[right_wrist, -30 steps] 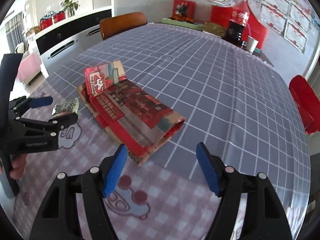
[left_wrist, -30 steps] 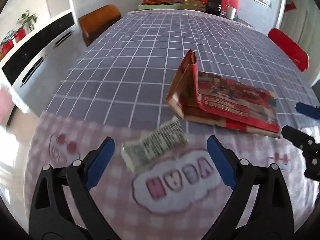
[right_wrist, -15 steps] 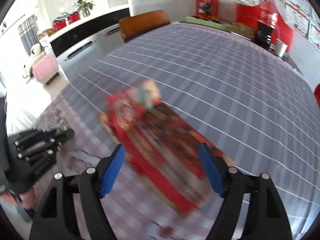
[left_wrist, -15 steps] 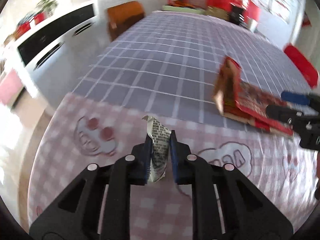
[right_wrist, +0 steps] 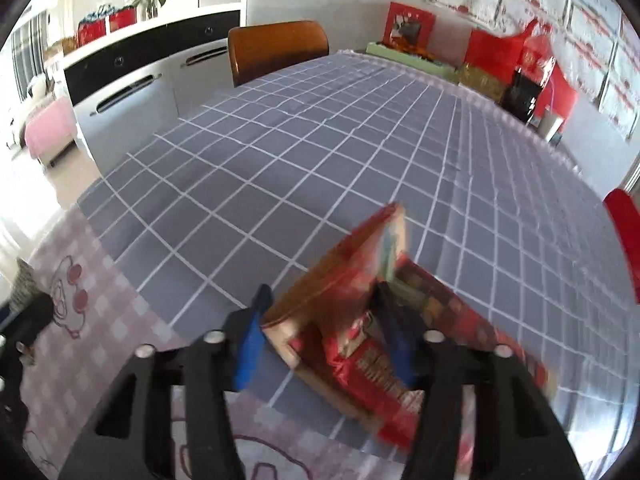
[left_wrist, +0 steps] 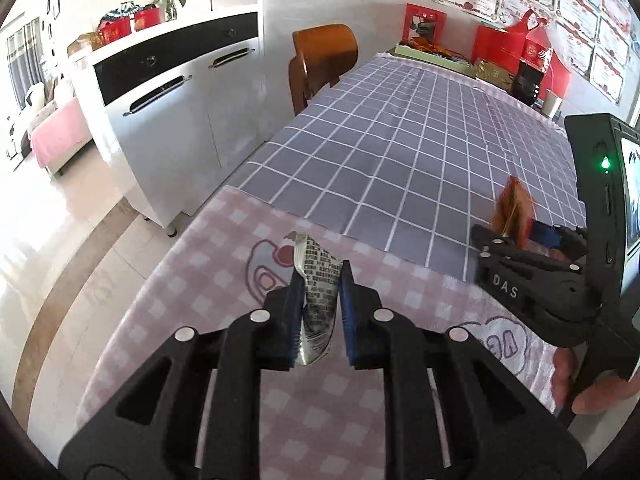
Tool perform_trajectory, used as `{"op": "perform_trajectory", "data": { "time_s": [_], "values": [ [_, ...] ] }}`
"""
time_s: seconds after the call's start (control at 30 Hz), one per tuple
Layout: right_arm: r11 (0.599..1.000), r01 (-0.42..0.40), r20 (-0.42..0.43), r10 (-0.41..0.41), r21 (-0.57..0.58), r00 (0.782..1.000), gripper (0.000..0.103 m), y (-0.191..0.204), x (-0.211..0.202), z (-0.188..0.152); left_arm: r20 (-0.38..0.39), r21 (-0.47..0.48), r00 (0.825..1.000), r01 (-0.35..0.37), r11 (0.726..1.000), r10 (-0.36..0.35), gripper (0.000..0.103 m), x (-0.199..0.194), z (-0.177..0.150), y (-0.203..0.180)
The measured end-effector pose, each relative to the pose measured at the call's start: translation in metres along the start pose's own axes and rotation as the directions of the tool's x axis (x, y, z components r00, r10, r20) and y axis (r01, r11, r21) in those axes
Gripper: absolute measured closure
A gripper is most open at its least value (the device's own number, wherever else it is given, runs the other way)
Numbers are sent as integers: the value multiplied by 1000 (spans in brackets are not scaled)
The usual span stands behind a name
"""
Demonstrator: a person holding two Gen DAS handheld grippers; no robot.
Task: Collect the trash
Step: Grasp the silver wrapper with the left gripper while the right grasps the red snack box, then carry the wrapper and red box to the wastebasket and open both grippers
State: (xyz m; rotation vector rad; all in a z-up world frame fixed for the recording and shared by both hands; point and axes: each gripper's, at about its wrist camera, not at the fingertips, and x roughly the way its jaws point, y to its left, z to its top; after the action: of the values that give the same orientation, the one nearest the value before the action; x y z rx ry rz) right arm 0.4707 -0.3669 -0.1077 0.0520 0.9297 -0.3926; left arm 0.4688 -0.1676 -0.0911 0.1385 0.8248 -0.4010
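Observation:
My left gripper [left_wrist: 320,300] is shut on a crumpled silver wrapper [left_wrist: 318,280] with black print and holds it above the pink checked cloth [left_wrist: 208,280]. My right gripper [right_wrist: 320,328] has its blue pads on either side of a flattened red carton [right_wrist: 360,320] that lies where the grey checked cloth meets the pink one. The view is blurred, so I cannot tell whether the pads touch the carton. In the left wrist view the right gripper [left_wrist: 516,236] appears at the right with the carton's raised flap [left_wrist: 514,208] behind it.
The long table [right_wrist: 320,140] carries red boxes, a bottle and a cup at its far end. A brown chair [left_wrist: 324,56] stands at the left side, a red chair [right_wrist: 624,232] at the right. White cabinets [left_wrist: 180,92] stand to the left.
My left gripper closed on the wrapper and lifted it off the cloth, turning left. My right gripper moved forward over the red carton and its jaws narrowed around it.

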Motion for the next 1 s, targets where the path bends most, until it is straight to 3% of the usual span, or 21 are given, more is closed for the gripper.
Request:
{"op": "perform_trajectory", "data": {
  "time_s": [0.07,0.1,0.3,0.47,0.77,1.0],
  "values": [
    [999,-13,-6,13,29,1000,89,-5,-5,0,-1,-5,1000,-3,1000,3,86,-3,0,4],
    [998,-36,1,36,50,999,94,-9,-12,0,1,-10,1000,-8,1000,8,86,-5,-1,7],
    [992,-118,69,115,48,991,95,-5,-61,-6,25,-36,1000,-18,999,19,86,-27,-8,23],
    [978,-207,115,205,-1,972,95,25,-108,-10,61,-61,997,-45,997,49,86,-60,-16,43],
    [922,-355,156,378,-154,913,94,119,-196,-40,115,-170,978,-151,974,172,85,-141,-53,115],
    [837,-470,112,515,-281,850,94,211,-245,-78,102,-281,945,-272,921,310,85,-200,-106,186]
  ]
}}
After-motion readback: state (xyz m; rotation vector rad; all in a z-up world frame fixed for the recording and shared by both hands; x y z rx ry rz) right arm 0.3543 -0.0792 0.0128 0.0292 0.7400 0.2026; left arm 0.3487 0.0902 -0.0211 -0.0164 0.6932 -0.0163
